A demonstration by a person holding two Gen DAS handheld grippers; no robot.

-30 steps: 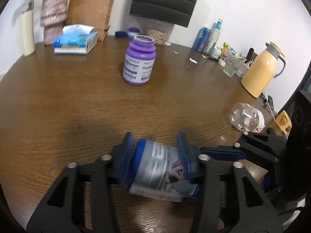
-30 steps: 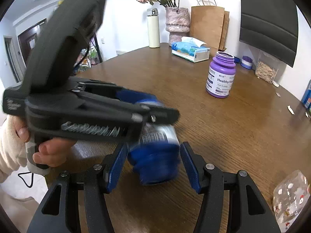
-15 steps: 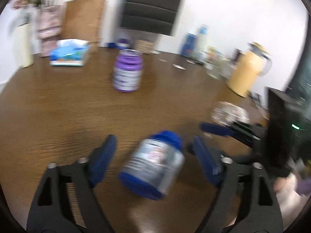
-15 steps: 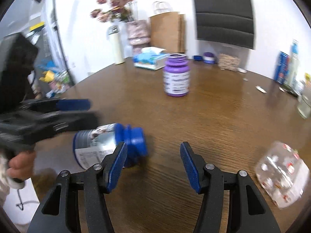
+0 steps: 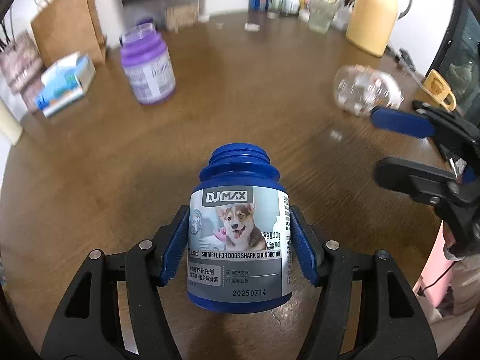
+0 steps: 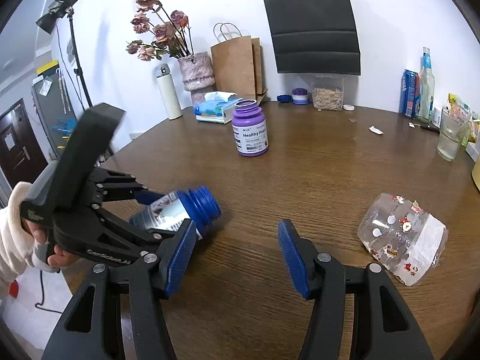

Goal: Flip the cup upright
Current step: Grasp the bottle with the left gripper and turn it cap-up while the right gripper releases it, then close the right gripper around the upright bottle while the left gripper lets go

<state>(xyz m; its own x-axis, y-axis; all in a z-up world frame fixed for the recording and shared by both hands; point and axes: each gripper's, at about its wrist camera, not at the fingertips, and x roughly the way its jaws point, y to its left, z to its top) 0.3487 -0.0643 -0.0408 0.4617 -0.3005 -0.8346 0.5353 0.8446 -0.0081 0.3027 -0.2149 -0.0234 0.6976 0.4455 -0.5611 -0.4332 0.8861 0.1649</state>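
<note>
A clear plastic cup (image 6: pixel 402 240) with small stickers lies on its side on the brown table (image 6: pixel 330 165), right of my right gripper (image 6: pixel 237 255). That gripper is open with nothing between its fingers. The cup (image 5: pixel 366 93) also shows blurred at the upper right of the left wrist view, just beyond the right gripper (image 5: pixel 387 144). My left gripper (image 5: pixel 239 213) is shut on a blue jar (image 5: pixel 237 240) with a dog label and no lid. In the right wrist view the jar (image 6: pixel 180 207) is tilted, its neck pointing right, low over the table, held by the left gripper (image 6: pixel 168 210).
A purple jar (image 6: pixel 250 132) stands upright mid-table. Along the far edge are a tissue box (image 6: pixel 216 111), a vase, a paper bag, bottles and a drinking glass (image 6: pixel 451 135). A yellow jug (image 5: pixel 372 15) stands far right. A hand (image 6: pixel 45 246) holds the left gripper.
The left gripper, open around the blue jar half a second ago, has shut on it again. The right gripper has come away from the jar, stays open, and now has the clear cup to its right.
</note>
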